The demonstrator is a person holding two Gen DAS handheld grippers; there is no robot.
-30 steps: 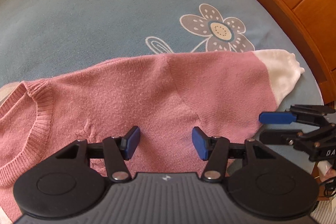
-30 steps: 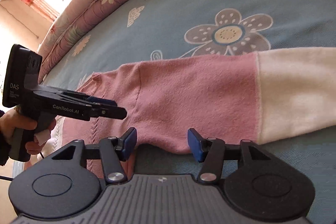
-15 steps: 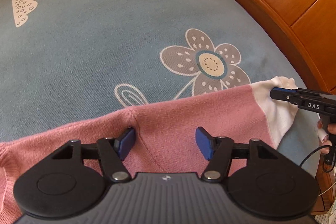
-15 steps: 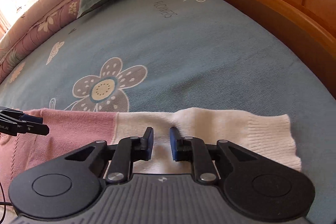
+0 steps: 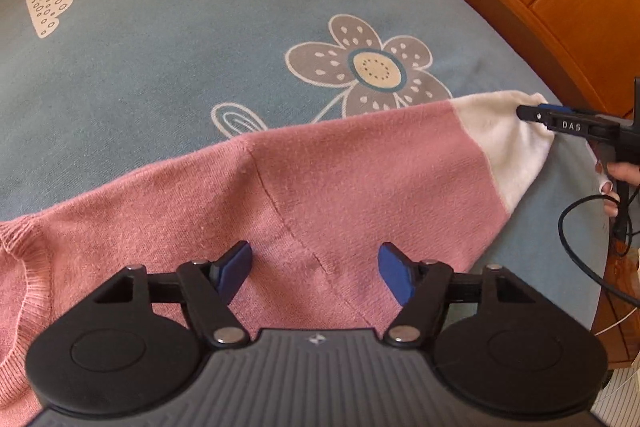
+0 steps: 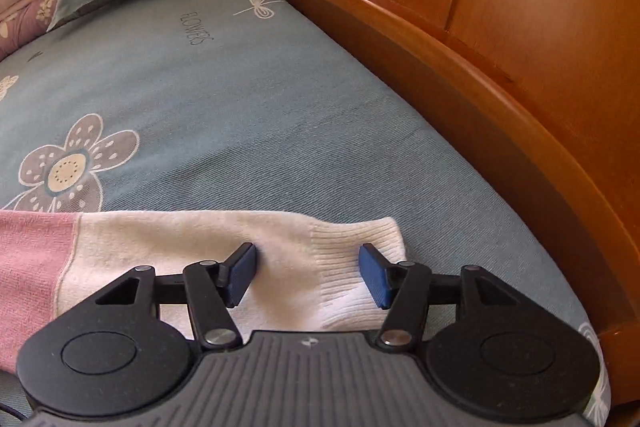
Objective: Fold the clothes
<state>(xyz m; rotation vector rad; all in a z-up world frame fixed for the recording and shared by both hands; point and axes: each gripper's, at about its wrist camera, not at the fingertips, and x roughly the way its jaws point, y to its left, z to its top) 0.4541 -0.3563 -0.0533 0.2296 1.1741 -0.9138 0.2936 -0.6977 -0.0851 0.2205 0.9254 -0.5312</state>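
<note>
The pink sweater is lying spread on the bedsheet, soft and limp, probably light. The right gripper, jaws just reopening, is straddling the white cuff, the sensible hold; the left gripper is hovering open over the shoulder seam.

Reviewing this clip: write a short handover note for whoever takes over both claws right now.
Left claw: open, over the pink sweater near the shoulder seam, gripping nothing.
Right claw: jaws just opened, astride the white cuff, not pinching it.
Sweater lies on the blue bedsheet, sleeve stretched flat toward the wooden bed frame.
Done: sleeve laid out. Left: every fold, likely the sleeve first.
</note>
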